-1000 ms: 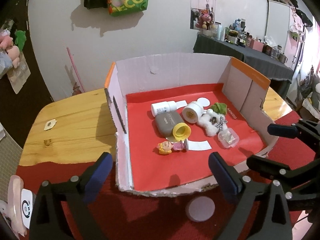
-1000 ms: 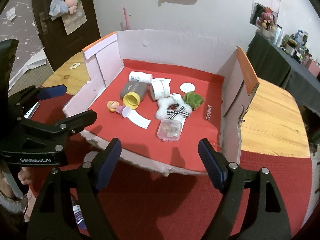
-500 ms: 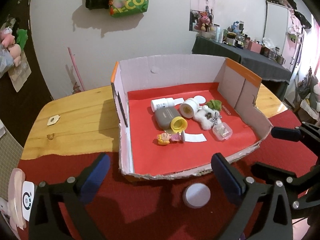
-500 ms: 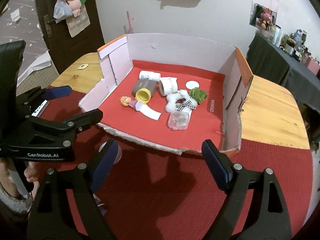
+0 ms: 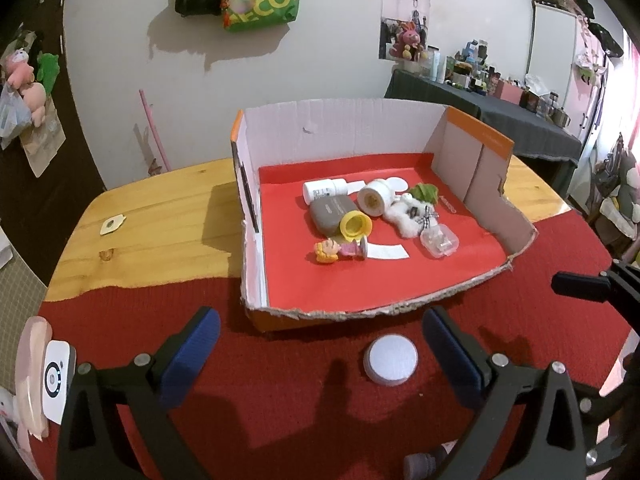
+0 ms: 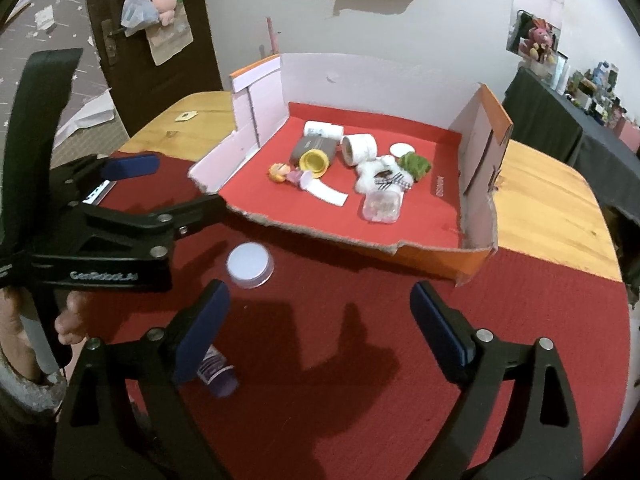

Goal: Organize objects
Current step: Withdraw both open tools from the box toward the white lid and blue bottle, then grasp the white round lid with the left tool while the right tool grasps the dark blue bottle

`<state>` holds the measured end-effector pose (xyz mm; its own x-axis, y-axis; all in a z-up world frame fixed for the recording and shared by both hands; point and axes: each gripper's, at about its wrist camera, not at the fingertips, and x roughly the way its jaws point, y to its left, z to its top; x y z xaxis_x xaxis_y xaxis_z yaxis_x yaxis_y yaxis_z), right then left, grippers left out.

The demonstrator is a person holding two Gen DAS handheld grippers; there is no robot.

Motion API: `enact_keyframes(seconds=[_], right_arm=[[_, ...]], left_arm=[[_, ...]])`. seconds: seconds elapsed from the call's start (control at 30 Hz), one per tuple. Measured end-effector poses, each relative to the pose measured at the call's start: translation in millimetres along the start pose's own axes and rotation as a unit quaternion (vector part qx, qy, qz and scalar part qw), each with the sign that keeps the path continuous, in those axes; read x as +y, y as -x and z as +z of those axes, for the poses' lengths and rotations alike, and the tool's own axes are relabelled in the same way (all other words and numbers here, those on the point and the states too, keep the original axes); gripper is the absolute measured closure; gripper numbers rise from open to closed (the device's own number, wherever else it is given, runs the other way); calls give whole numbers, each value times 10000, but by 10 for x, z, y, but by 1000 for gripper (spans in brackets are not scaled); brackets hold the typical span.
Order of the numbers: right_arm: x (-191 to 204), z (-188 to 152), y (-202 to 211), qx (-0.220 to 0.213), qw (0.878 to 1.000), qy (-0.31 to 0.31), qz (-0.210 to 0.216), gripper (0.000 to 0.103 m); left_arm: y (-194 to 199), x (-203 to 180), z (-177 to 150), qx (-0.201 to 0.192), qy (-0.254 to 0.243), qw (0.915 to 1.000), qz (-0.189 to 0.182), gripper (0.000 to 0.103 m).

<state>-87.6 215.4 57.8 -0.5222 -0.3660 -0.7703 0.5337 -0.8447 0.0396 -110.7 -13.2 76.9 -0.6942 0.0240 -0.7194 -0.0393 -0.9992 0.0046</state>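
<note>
Red cloth (image 5: 304, 392) covered the near half of the wooden desk (image 5: 160, 232), and on it sat the cardboard box (image 5: 340, 128) with its front wall torn low, I judged so that things could be slid or dropped in from my side. Inside, on the red lining, lay the sorted things in a loose heap near the middle: a white bottle (image 5: 324, 189), a grey case (image 5: 332, 214) with a yellow cap (image 5: 354, 226) against it, a white jar (image 5: 374, 200) on its side, a plush toy (image 5: 412, 212), a clear small box (image 5: 439, 241) and a little doll (image 5: 328, 250).

Two things were not yet in. A white round lid (image 5: 391, 360) lay on the cloth just in front of the box's torn edge, between it and my tools. A small purple bottle (image 6: 218, 376) lay on its side closer to the near edge.

My left tool (image 5: 320, 360) stood wide apart with nothing between its pads, aimed down at the lid. My right tool (image 6: 320, 336) was opening, also empty, with only bare cloth in its gap. I took the next pick to be the lid or the bottle.

From the right wrist I could see the purple bottle almost whole beside that tool's left finger, plus the left tool (image 6: 132, 200) from the side and part of the hand (image 6: 68, 320) holding it. The left wrist showed only a sliver of that bottle (image 5: 424, 464) at the bottom, but gave the lid squarely and the right tool's (image 5: 592, 284) tip at the right edge.
</note>
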Motion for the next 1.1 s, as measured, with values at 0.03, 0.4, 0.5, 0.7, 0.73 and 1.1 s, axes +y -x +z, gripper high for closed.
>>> enact_keyframes(seconds=[0.03, 0.4, 0.5, 0.7, 0.73, 1.1], right_arm=[[8, -23, 8, -2, 10000, -4, 23, 11], [144, -252, -6, 150, 9997, 44, 188, 10], [185, -310, -11, 194, 9994, 50, 275, 10], [378, -427, -71, 312, 9980, 244, 492, 10], [404, -435, -89, 333, 9977, 275, 522, 10], [560, -524, -328, 526, 9961, 472, 533, 10]], left_arm=[[5, -4, -15, 2, -8, 10000, -2, 0], [-11, -15, -176, 160, 45, 9999, -40, 0], [-21, -3, -222, 214, 77, 9997, -44, 0], [-49, 35, -302, 342, 188, 9992, -70, 0], [-52, 41, -312, 355, 198, 9992, -66, 0], [-91, 83, -349, 431, 251, 9987, -43, 0]])
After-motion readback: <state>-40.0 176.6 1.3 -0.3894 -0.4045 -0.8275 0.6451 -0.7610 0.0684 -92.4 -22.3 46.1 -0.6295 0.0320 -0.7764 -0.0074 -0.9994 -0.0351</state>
